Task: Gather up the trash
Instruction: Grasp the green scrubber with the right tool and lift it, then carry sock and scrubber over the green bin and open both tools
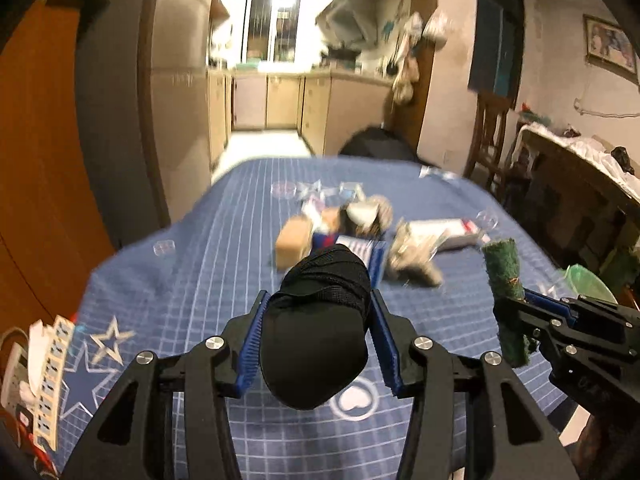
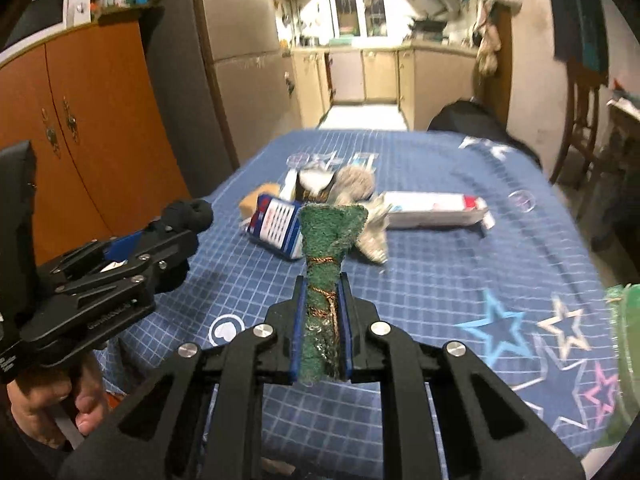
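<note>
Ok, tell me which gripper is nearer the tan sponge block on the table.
Left. The left gripper, shut on a black sock, sits just in front of the tan sponge block. The right gripper, holding a green scouring pad, is farther off to its right.

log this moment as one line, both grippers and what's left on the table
left gripper: shut on black sock | right gripper: shut on green scrub pad | both: held above table | left on table: trash pile

left tool [image 1: 316, 308]: clamped, angled down | right tool [image 2: 322, 320]: clamped, angled down
</note>
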